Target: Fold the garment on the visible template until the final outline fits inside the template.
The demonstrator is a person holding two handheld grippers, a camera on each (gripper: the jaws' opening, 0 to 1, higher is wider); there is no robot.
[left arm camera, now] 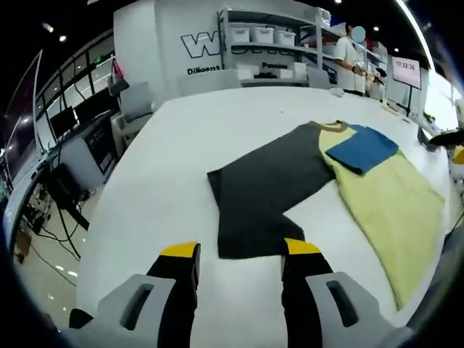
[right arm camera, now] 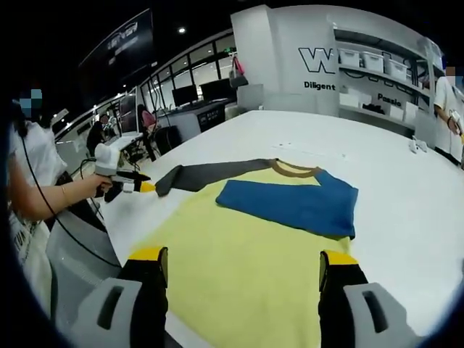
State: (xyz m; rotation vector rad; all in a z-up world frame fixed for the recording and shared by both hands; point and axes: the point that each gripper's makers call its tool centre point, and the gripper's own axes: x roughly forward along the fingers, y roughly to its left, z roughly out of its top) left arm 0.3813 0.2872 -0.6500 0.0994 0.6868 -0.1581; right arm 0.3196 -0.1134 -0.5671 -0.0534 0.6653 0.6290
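the garment lies on the white counter, its blue sleeve already folded onto the yellow body, its dark sleeve spread out. both hand-held grippers, left and right, hover released and empty; most folding remains, i judge.

Garment flat on white table; left tongs open, apart.

I count one garment on one white table, in three colour parts: dark grey, yellow, blue. I see two grippers: my left gripper and right gripper. Bins on shelving: about three.
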